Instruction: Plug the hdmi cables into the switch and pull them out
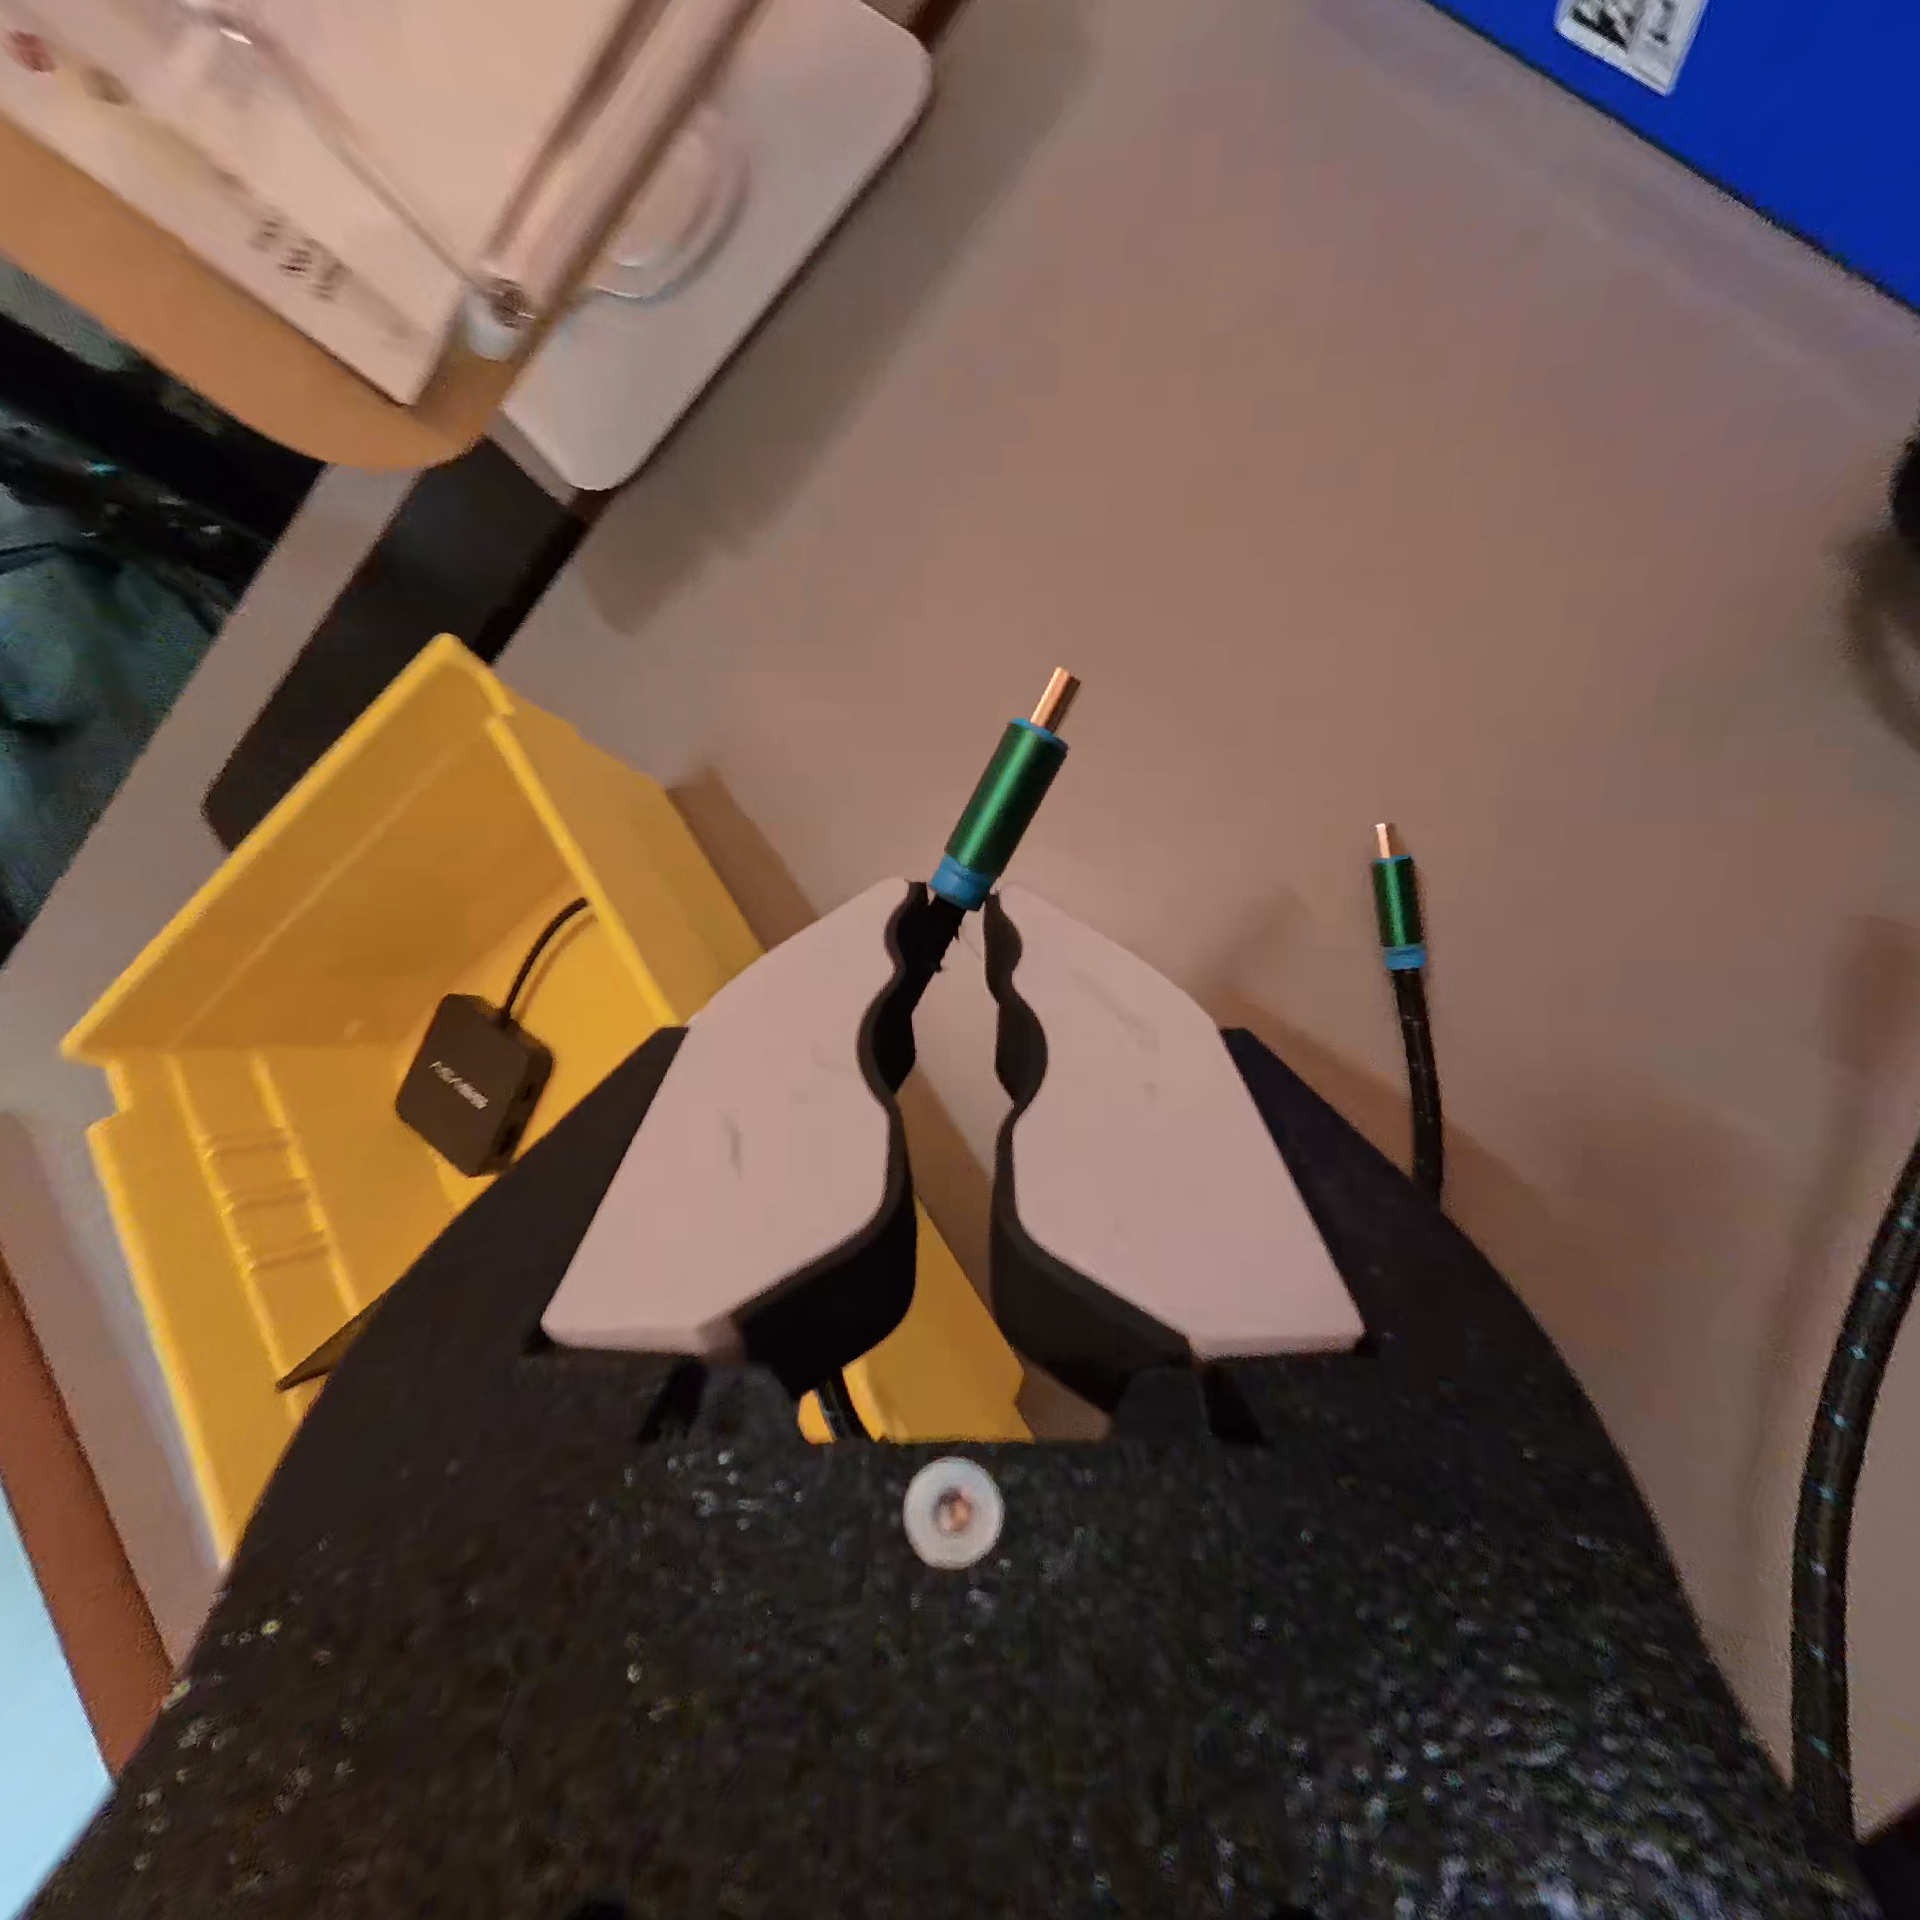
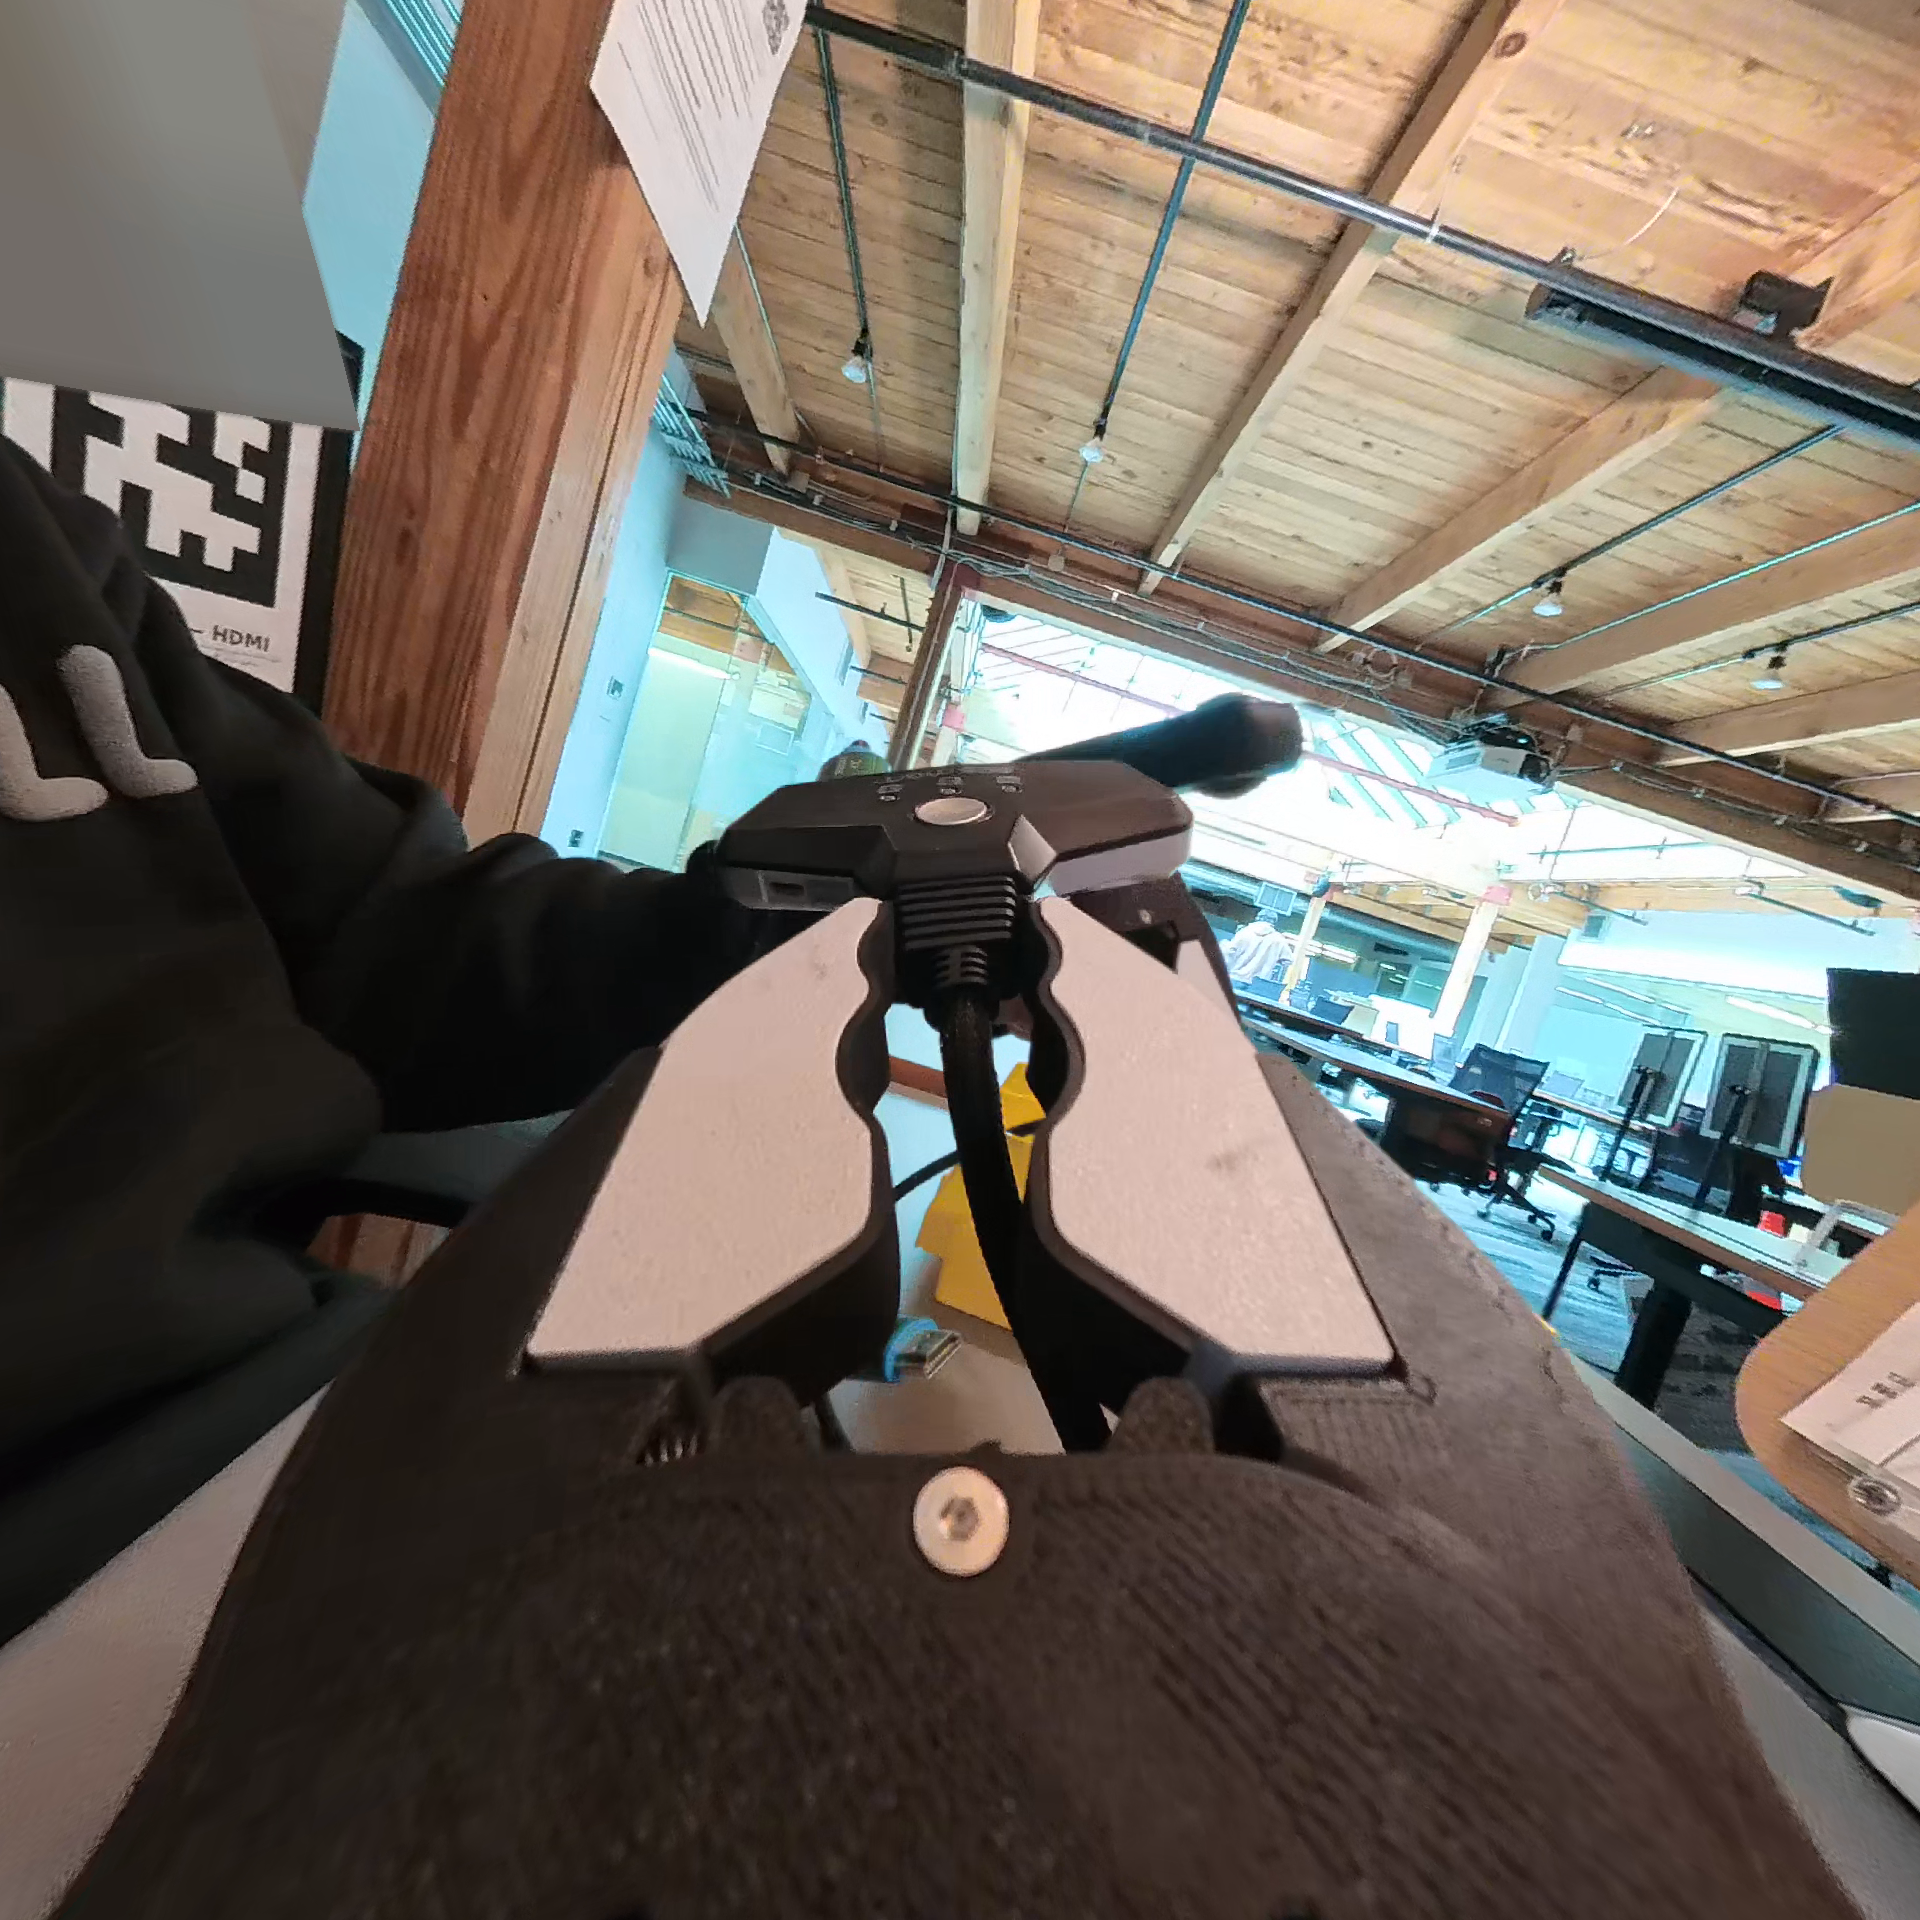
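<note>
In the left wrist view my left gripper [image 1: 956,899] is shut on a braided HDMI cable just behind its green plug [image 1: 1003,800], which points up and away with its gold tip bare. A second green-plugged HDMI cable [image 1: 1397,914] lies on the grey table to the right. In the right wrist view my right gripper [image 2: 956,914] is shut on the ribbed neck of the black HDMI switch [image 2: 951,831], held up in the air with its button face up. An open port shows on the switch's left side. The switch's own cable [image 2: 987,1143] hangs down between the fingers.
A yellow bin [image 1: 343,997] at the left holds a small black adapter box [image 1: 473,1086]. White boxes [image 1: 416,187] sit at the far left of the grey table [image 1: 1247,468]. A person's dark sleeve [image 2: 468,935] reaches across behind the switch. A wooden post [image 2: 499,416] stands behind.
</note>
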{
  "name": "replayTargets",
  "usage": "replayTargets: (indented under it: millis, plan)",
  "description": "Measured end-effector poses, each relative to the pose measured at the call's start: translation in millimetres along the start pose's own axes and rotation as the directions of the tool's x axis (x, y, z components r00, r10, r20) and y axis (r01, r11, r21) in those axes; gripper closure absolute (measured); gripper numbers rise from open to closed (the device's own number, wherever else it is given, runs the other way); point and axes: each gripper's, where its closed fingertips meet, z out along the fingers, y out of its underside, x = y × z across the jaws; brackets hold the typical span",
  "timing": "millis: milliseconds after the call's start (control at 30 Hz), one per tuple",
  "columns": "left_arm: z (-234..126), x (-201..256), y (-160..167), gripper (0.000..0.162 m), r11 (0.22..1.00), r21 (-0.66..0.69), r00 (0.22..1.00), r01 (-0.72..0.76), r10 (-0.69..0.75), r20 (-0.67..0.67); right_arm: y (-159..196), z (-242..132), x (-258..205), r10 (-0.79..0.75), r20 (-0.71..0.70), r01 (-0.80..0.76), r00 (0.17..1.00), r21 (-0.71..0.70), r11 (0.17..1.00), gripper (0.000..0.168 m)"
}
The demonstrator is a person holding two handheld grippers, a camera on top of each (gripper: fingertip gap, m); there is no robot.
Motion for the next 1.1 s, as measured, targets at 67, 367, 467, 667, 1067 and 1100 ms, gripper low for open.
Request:
replayTargets:
  millis: [67,367,467,667,1067,1100]
  plan:
    - [-4.1,-8.3,-6.3,0.152,0.998,0.056,0.998,-0.006,0.002,0.068,-0.4,-0.9,2.2,-0.008,-0.014,0.008,1.0,-0.004,1.0,0.146]
    - [15.4,32.7,1.7,0.15,0.999,0.047,0.997,-0.023,0.027,-0.078,-1.3,-5.8,2.7,-0.013,-0.038,0.013,0.999,-0.002,1.0,0.145]
    - [17.1,28.1,-4.6,0.151,0.996,0.072,0.999,-0.045,0.046,-0.015,-0.9,-8.1,-1.0,-0.011,-0.032,0.011,0.999,-0.006,1.0,0.145]
    - [-32.0,-3.0,-60.3,0.154,0.86,0.388,0.893,-0.33,0.151,0.424,-6.8,-17.8,-10.0,-0.018,-0.049,0.019,0.999,0.009,1.0,0.146]
    - [4.5,112.1,23.9,0.162,0.849,0.226,0.873,-0.477,0.488,0.012,-15.9,-45.6,-19.2,0.003,-0.042,-0.002,0.999,0.022,1.0,0.146]
    - [8.6,114.3,31.0,0.162,0.858,0.207,0.875,-0.469,0.484,-0.025,-14.2,-44.7,-19.8,0.004,-0.036,-0.004,0.999,0.012,1.0,0.146]
